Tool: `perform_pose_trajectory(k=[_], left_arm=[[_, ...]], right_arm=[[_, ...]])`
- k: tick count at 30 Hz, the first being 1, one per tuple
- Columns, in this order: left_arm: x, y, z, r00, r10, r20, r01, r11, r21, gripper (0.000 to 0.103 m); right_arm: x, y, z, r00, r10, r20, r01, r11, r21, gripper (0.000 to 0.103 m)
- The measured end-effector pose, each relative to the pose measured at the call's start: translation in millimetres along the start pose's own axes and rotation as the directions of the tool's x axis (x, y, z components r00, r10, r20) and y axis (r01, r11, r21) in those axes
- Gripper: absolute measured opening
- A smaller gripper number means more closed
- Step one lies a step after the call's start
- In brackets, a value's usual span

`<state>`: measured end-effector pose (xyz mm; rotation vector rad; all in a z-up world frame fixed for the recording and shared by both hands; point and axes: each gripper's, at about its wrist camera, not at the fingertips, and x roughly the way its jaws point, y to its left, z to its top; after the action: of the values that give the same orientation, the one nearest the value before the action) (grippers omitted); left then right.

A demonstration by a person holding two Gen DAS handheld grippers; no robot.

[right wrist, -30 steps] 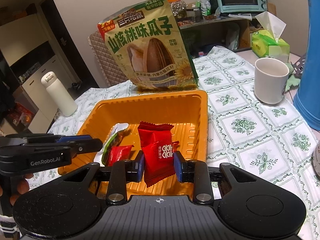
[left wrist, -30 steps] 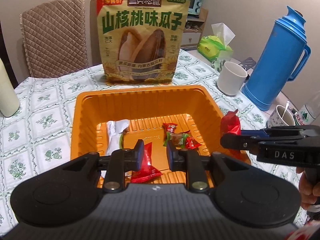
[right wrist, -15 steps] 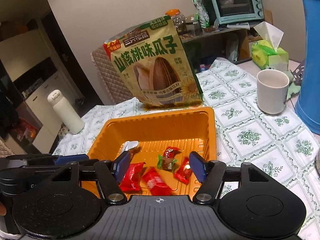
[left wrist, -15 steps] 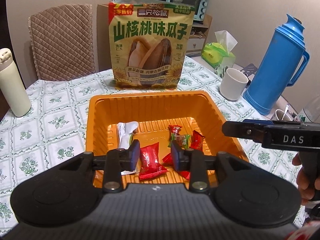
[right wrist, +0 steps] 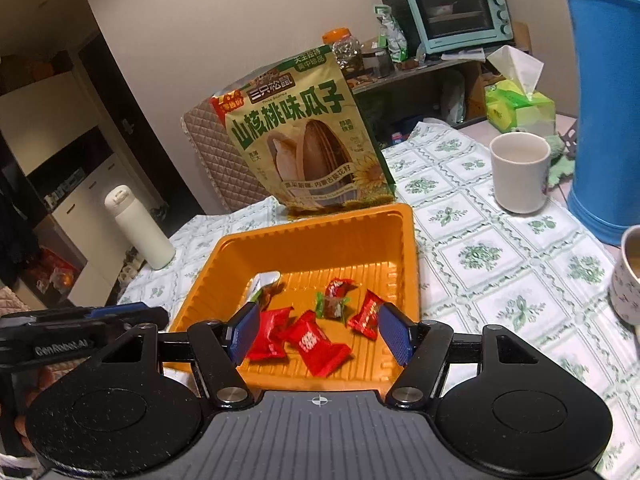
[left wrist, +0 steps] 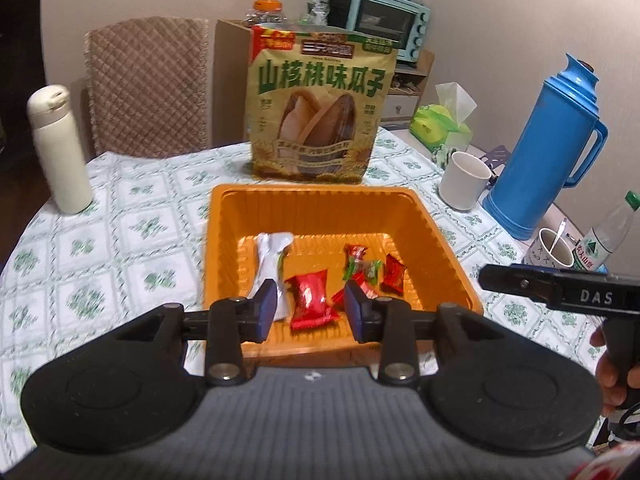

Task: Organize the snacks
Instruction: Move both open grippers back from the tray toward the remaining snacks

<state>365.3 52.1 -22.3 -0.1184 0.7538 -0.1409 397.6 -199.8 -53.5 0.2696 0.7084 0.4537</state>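
Note:
An orange tray (left wrist: pixel 312 206) (right wrist: pixel 316 232) sits on the table and holds several small wrapped snacks: red packets (left wrist: pixel 312 298) (right wrist: pixel 322 346), a white-and-green packet (left wrist: pixel 270 260) and a green-ended candy (right wrist: pixel 332 304). My left gripper (left wrist: pixel 310 306) is open and empty, above the tray's near edge. My right gripper (right wrist: pixel 322 334) is wide open and empty above the tray's near edge; it also shows at the right of the left wrist view (left wrist: pixel 560 286). A large sunflower seed bag (left wrist: pixel 320 108) (right wrist: pixel 308 140) stands behind the tray.
A white bottle (left wrist: pixel 58 148) stands at the left. A white mug (left wrist: pixel 464 180) (right wrist: pixel 520 172), a blue thermos (left wrist: pixel 548 152), a tissue pack (left wrist: pixel 444 124), a cup with a spoon (left wrist: pixel 554 248) and a water bottle (left wrist: pixel 604 236) stand at the right. A chair (left wrist: pixel 146 84) is behind the table.
My right gripper opened and let go of a red packet, which now lies in the tray. Both grippers drew back from the tray. My left gripper's fingers moved further apart.

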Motion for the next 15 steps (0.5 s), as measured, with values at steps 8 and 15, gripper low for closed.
perform_pose_trajectory(k=[8,15], left_arm=[[-37,7,-33,0.999,0.042,-0.006,-0.042,0.999,-0.024,0.037],[-64,13,-63,0.997,0.068,-0.025,-0.069,0.995,-0.067,0.039]], right_arm=[[-32,7,-32,1.0,-0.004,0.005,0.004,1.0,-0.011,0.066],[-54,16,-59,1.0,0.003,-0.019,-0.004,1.0,-0.03,0.066]])
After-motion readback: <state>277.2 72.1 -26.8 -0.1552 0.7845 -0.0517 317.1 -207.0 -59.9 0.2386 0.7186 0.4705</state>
